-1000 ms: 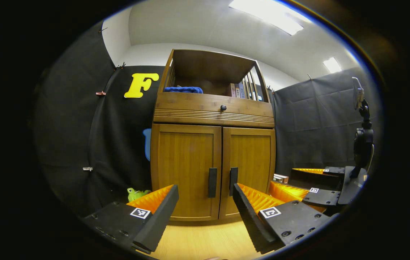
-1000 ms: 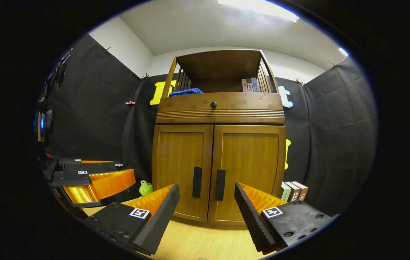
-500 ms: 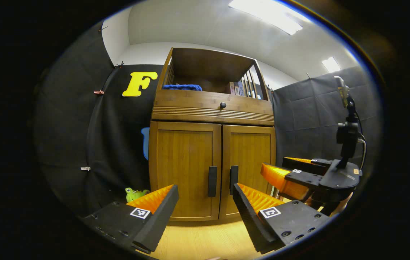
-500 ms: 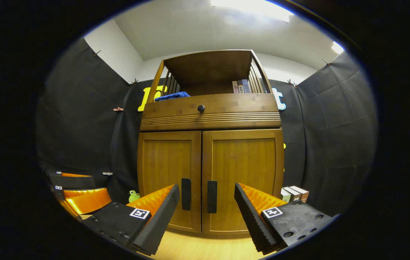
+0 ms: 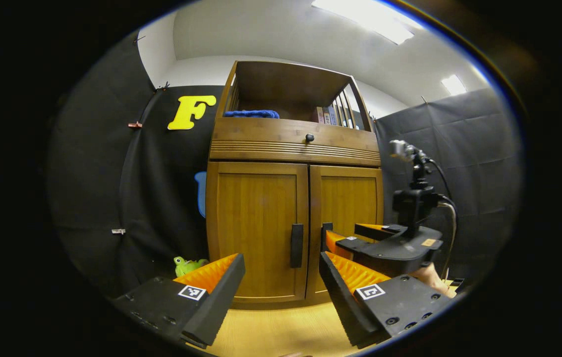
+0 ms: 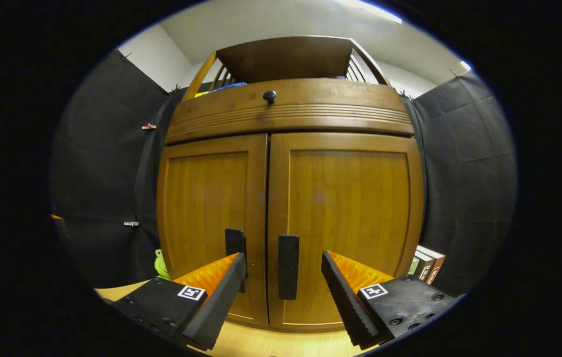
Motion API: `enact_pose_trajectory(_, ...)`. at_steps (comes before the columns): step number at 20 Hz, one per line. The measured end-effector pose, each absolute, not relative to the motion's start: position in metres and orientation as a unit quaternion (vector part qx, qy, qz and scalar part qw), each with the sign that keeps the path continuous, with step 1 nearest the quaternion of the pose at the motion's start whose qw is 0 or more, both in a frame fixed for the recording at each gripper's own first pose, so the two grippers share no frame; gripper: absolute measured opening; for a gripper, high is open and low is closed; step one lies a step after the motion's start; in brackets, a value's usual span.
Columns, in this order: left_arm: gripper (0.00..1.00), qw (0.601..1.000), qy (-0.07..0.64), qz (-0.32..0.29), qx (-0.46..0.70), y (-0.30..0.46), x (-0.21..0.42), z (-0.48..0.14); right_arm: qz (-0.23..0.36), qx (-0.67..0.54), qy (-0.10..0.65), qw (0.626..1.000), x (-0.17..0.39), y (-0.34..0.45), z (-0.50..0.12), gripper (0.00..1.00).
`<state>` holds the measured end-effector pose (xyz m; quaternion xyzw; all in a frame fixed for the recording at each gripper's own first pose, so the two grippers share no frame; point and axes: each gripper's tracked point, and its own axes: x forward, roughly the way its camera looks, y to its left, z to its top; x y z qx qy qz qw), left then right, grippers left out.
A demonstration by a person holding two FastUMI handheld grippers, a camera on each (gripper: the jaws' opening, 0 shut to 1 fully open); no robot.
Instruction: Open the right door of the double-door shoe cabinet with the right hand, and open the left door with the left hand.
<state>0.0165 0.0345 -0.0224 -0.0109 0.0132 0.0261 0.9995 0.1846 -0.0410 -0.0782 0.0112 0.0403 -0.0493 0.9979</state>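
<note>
- The double-door shoe cabinet stood against the booth's black wall with both doors shut, a drawer knob above them and an open shelf on top holding a blue cloth and some books.
- The right gripper faced the right door close up, its jaws spread wide and holding nothing. The right door handle sat framed in the gap between them, a line-up that looked meant for closing on the handle and pulling.
- The left door handle lay just behind the tip of that gripper's left finger, apart from the grasp line, so the closing jaws would likely catch one handle alone.
- The left gripper hung farther back from the cabinet, likewise wide open and empty, pointed at the left door; its turn appeared to come second.
- From the left gripper view, the right gripper showed near the right door, a hand beneath it.
- A green toy sat on the floor left of the cabinet, and more books stood at its right side, both seemingly outside the doors' swing.
</note>
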Motion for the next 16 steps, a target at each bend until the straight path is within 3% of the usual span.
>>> enact_pose_trajectory(9, 0.94, 1.000, 0.022, 0.018, -0.010, 0.040, 0.024, -0.031, -0.100, 0.010, 0.051, 0.994, 0.242, -0.066, -0.120, 0.94)
enact_pose_trajectory(14, 0.94, 0.999, 0.034, 0.024, -0.016, 0.052, 0.026, -0.043, -0.095, 0.009, 0.036, 0.995, 0.251, -0.055, -0.123, 0.34)
enact_pose_trajectory(16, 0.94, 0.999, 0.039, 0.034, -0.014, 0.059, 0.025, -0.046, -0.096, -0.001, 0.034, 0.995, 0.253, -0.053, -0.123, 0.29)
